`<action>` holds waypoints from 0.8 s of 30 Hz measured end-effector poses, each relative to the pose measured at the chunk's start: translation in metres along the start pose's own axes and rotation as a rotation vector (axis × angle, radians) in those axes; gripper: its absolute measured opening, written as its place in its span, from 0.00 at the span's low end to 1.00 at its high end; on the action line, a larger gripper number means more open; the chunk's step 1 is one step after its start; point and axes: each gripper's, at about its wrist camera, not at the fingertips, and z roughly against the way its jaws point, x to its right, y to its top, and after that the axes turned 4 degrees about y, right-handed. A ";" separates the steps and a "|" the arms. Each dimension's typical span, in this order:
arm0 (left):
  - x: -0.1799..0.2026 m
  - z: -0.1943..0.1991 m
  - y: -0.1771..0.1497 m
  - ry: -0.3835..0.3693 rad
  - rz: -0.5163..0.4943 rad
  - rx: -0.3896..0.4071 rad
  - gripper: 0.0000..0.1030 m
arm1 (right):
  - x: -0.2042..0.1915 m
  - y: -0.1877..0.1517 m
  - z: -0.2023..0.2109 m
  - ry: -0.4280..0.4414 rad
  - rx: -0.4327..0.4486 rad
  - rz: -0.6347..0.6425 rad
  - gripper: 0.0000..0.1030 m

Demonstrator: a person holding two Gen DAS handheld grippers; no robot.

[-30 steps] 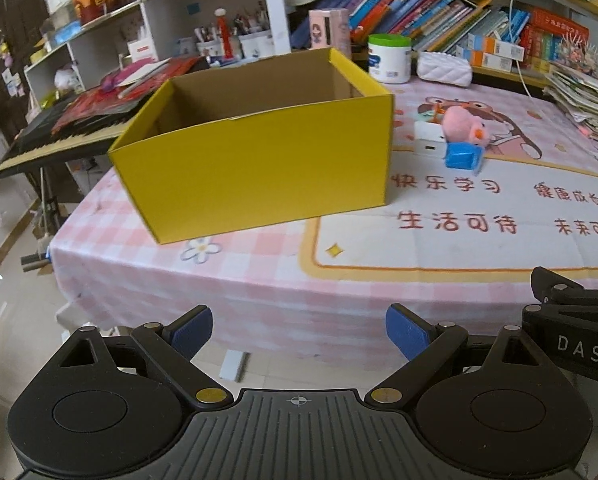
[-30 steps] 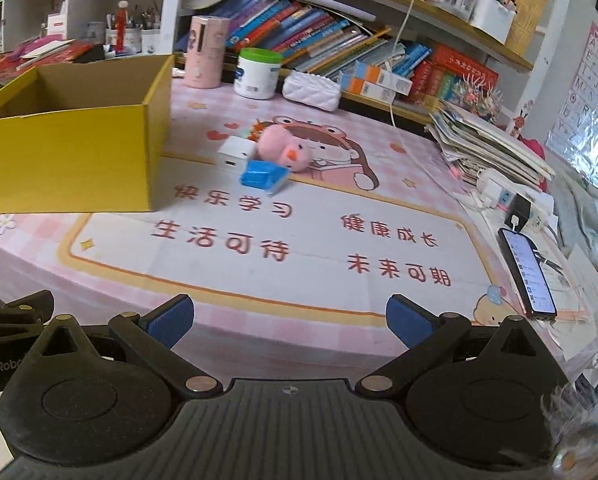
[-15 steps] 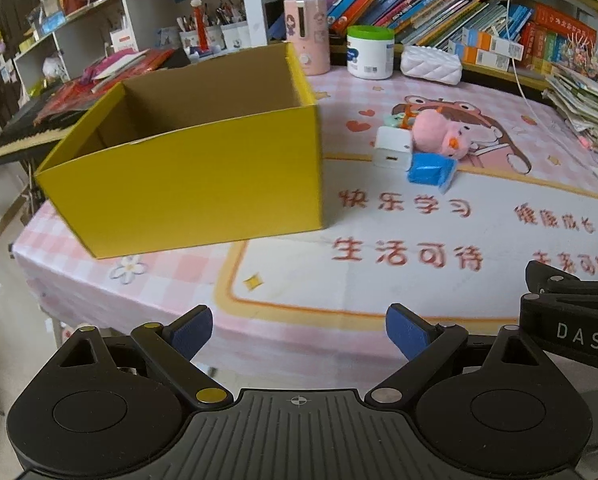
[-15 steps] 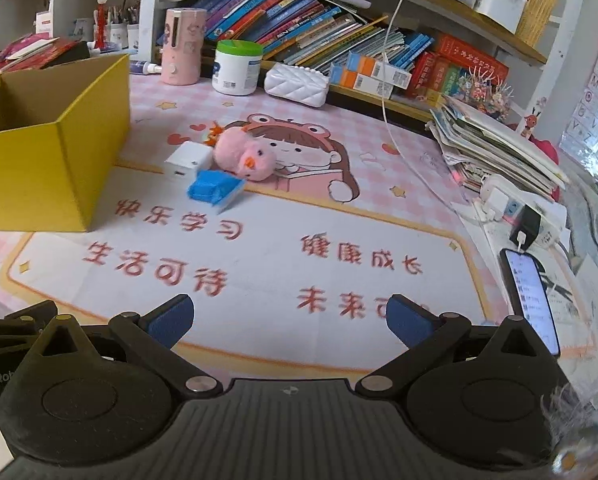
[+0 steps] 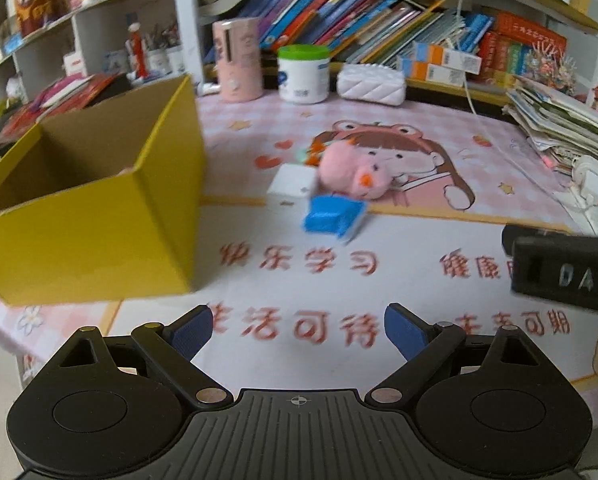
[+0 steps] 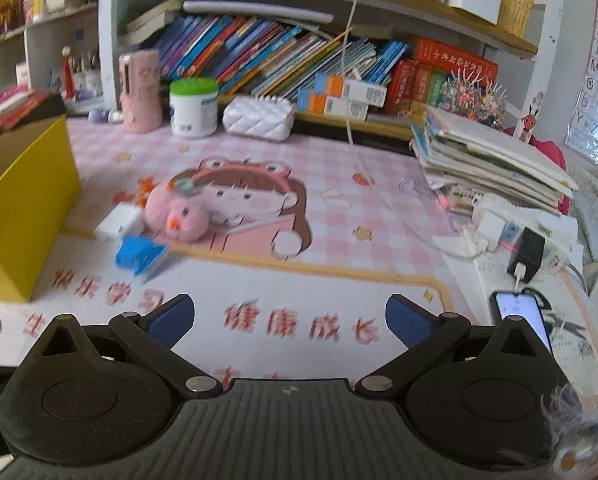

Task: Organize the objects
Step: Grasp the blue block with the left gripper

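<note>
Left wrist view: left gripper (image 5: 298, 330) jaws wide and empty at bottom, yellow box (image 5: 95, 216) left, white block (image 5: 290, 189), pink plush (image 5: 349, 174), blue toy (image 5: 331, 218) touching at centre; right wrist view: right gripper (image 6: 290, 322) jaws wide and empty, plush (image 6: 177, 216), block (image 6: 119, 222), toy (image 6: 139, 256) centre-left, box (image 6: 23, 208) at left edge.

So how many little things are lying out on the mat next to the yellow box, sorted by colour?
Pink: 1, the plush toy
White: 1, the small block
Blue: 1, the small box
Total: 3, all loose on the mat, none in the yellow box yet.
</note>
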 end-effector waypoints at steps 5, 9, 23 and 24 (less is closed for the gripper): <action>0.011 -0.019 0.012 0.005 0.026 -0.015 0.62 | 0.022 0.013 -0.004 0.030 0.064 -0.029 0.99; 0.014 -0.038 0.020 0.015 0.048 -0.030 0.59 | 0.037 0.020 -0.010 0.079 0.086 -0.050 0.99; 0.034 -0.099 0.058 0.018 0.057 -0.007 0.65 | 0.072 0.029 -0.040 0.090 0.059 -0.084 0.99; 0.035 -0.103 0.059 0.021 0.053 -0.009 0.65 | 0.074 0.029 -0.041 0.091 0.056 -0.086 0.99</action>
